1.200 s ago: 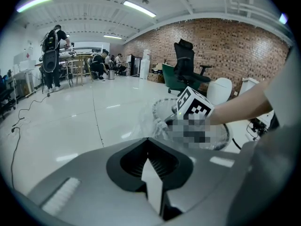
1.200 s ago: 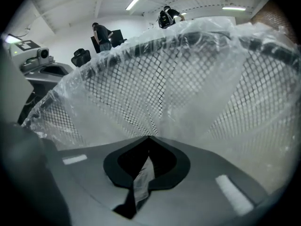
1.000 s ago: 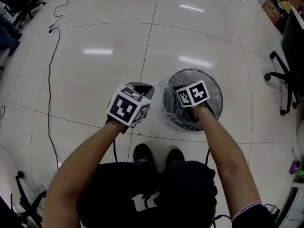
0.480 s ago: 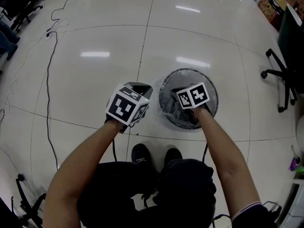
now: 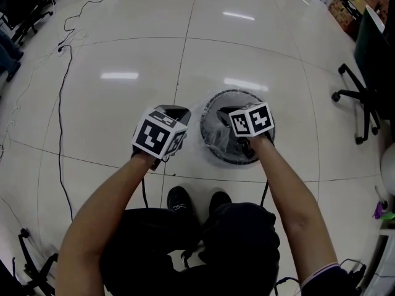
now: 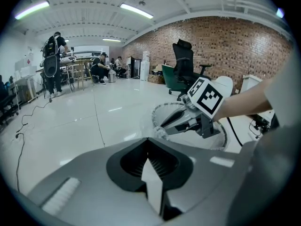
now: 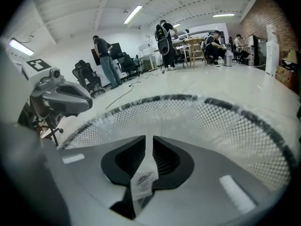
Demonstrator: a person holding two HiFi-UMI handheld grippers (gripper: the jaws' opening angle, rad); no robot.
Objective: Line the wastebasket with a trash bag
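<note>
Two hand-held grippers, one mesh wastebasket, one clear trash bag; tiled floor setting.

Item 1, wastebasket point(image 5: 233, 92): round, dark wire mesh, upright on the glossy pale floor point(image 5: 123, 42), directly ahead of the person's black shoes point(image 5: 179, 197).

Item 2, trash bag point(image 5: 208, 139): transparent film, seated inside the basket with its mouth folded out over the rim. Crinkled film shows along the rim's near left side in both the head view and the right gripper view.

Item 3, right gripper point(image 7: 149, 138): held over the basket's mouth, pointing down into it. Jaws have just been opening and stand a narrow slit apart. A wrinkled scrap of clear film lies in the slit near the jaw roots. It appears loose rather than pinched, though the film is too sheer to be sure it touches neither pad.

Item 4, left gripper point(image 6: 147, 140): held just left of the basket, outside it, apart from the rim. Jaws clenched tip to tip with nothing caught between them. Its camera looks across at the right gripper and the basket rim.

Surroundings: black cable point(image 5: 60, 116) trailing across the floor at far left; black office chair point(image 5: 370, 54) at the right edge; brick wall point(image 6: 225, 46) behind the basket in the left gripper view; several people point(image 7: 104, 60) standing at benches, well away.
</note>
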